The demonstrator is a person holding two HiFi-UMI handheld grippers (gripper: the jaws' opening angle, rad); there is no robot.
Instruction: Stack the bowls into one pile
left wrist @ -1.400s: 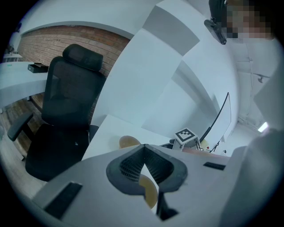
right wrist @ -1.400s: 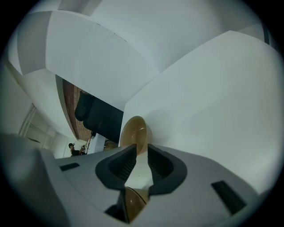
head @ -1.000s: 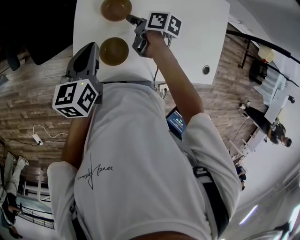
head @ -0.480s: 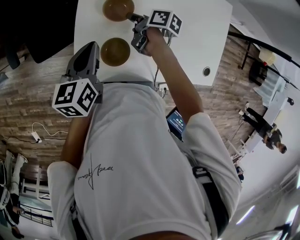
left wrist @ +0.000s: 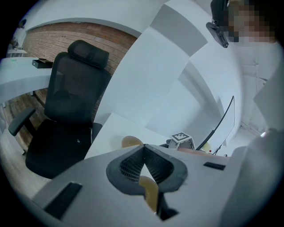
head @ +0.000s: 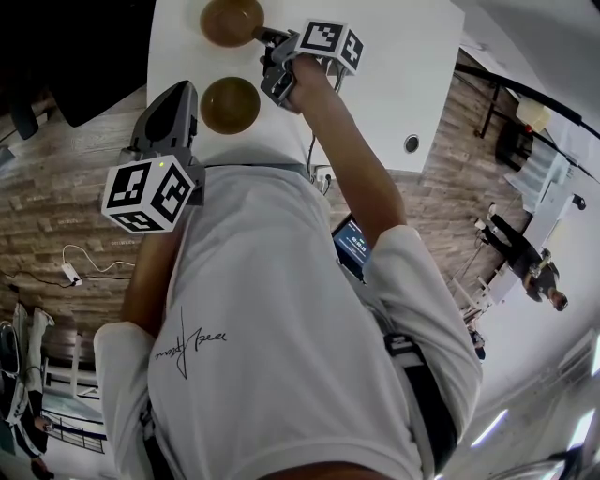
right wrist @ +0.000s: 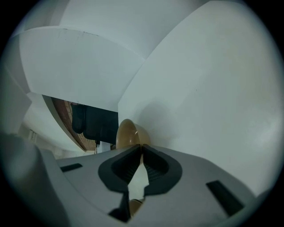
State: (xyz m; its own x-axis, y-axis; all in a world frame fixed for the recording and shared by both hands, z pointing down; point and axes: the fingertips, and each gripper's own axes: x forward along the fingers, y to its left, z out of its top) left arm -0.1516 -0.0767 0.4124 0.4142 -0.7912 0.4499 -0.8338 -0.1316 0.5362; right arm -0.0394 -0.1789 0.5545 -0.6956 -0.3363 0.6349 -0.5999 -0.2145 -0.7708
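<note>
On the white desk (head: 394, 66), the right gripper's (head: 263, 37) fingers pinched the far bowl's (head: 230, 19) rim. The near bowl (head: 230, 103) lay at its six o'clock. The left gripper's (left wrist: 143, 149) fingers were closed, empty.

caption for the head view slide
Right gripper shut on the far bowl's rim, left gripper beside the near bowl, white table.

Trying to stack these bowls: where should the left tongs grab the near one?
Pinch the near bowl by its thin rim, left side, coming down from above with the left tongs: it sits upright, mouth open, that edge nearest. The right tongs pinch the far bowl.
</note>
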